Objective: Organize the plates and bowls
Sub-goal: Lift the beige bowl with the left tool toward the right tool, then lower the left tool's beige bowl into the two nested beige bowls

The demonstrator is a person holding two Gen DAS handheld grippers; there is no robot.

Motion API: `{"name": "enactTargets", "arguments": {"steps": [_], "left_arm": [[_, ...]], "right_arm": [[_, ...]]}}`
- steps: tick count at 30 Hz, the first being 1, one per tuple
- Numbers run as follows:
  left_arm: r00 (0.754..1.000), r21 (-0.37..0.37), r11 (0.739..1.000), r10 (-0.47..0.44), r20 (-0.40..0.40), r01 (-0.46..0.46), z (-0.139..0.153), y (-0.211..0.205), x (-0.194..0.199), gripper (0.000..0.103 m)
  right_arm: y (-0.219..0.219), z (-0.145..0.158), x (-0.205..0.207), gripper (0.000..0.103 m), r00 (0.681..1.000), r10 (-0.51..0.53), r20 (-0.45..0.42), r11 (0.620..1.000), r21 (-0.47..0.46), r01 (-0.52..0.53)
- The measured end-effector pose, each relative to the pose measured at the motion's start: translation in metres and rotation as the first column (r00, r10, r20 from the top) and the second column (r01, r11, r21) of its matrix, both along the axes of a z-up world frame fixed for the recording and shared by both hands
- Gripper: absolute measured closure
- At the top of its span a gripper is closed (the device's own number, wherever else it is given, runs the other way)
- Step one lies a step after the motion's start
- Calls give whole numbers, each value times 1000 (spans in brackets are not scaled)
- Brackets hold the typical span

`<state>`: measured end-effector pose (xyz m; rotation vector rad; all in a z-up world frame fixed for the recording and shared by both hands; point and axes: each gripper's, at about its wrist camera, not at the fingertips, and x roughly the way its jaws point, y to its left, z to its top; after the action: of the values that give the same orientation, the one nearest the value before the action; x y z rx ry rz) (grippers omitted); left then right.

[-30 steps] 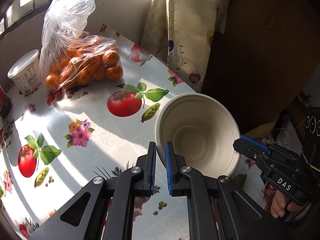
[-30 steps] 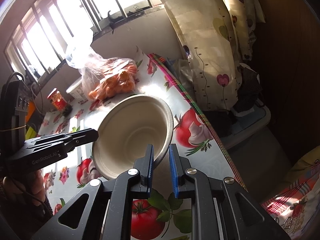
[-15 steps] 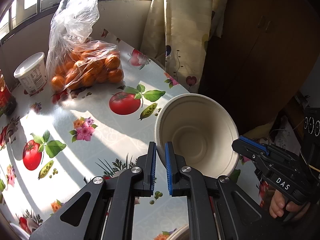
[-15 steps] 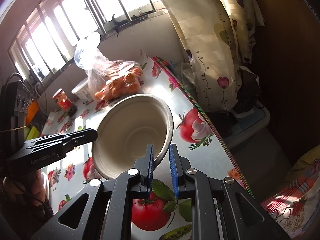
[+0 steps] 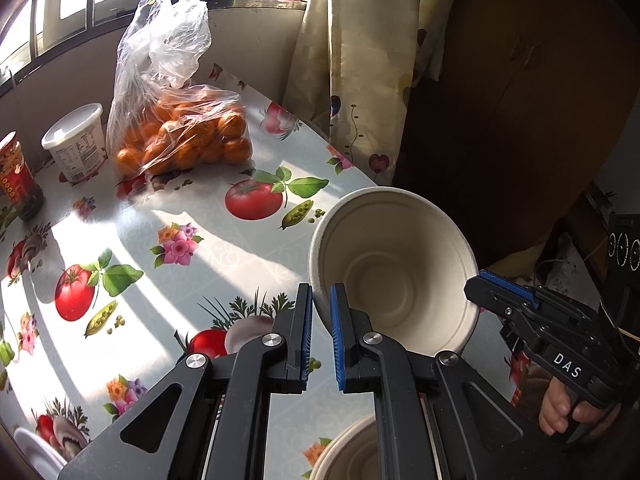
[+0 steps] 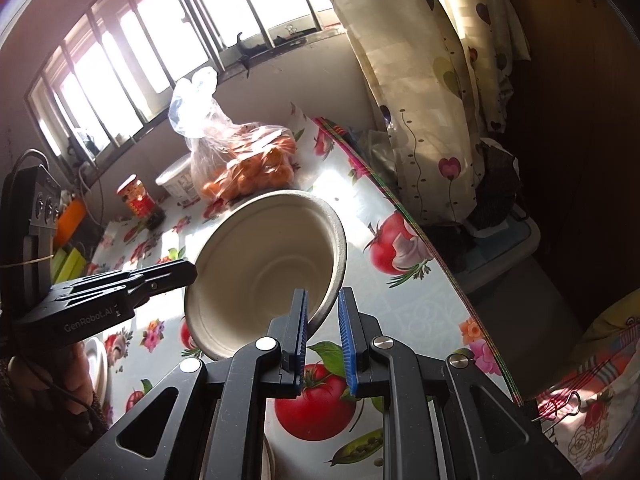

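A beige paper bowl (image 5: 394,272) is held in the air above the table, gripped on opposite sides of its rim. My left gripper (image 5: 320,320) is shut on its left rim. My right gripper (image 6: 323,322) is shut on the other side of the same bowl (image 6: 266,270). The right gripper also shows at the right of the left wrist view (image 5: 496,290), and the left gripper at the left of the right wrist view (image 6: 176,274). The rim of another beige bowl (image 5: 348,450) peeks out below, between the left gripper's arms. A plate edge (image 6: 98,364) lies at the left.
The table (image 5: 224,248) has a vegetable-print oilcloth. A bag of oranges (image 5: 180,136), a white tub (image 5: 78,142) and a red jar (image 5: 18,176) stand at the back by the window. A curtain (image 5: 352,60) hangs past the table's right edge.
Both grippers have lifted the bowl higher and drawn back, so more of the table, the red jar and the lower bowl have come into view.
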<state>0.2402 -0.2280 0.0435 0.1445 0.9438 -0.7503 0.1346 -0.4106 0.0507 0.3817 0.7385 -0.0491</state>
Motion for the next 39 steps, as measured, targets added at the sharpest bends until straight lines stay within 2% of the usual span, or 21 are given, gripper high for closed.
{"name": "enactTargets", "arguments": {"steps": [39], "left_arm": [[998,-78,995,62,-1,-62,12,69,-73,93]], "right_arm": [[53,15,-69,88,997,59,46,998,0,-59]]}}
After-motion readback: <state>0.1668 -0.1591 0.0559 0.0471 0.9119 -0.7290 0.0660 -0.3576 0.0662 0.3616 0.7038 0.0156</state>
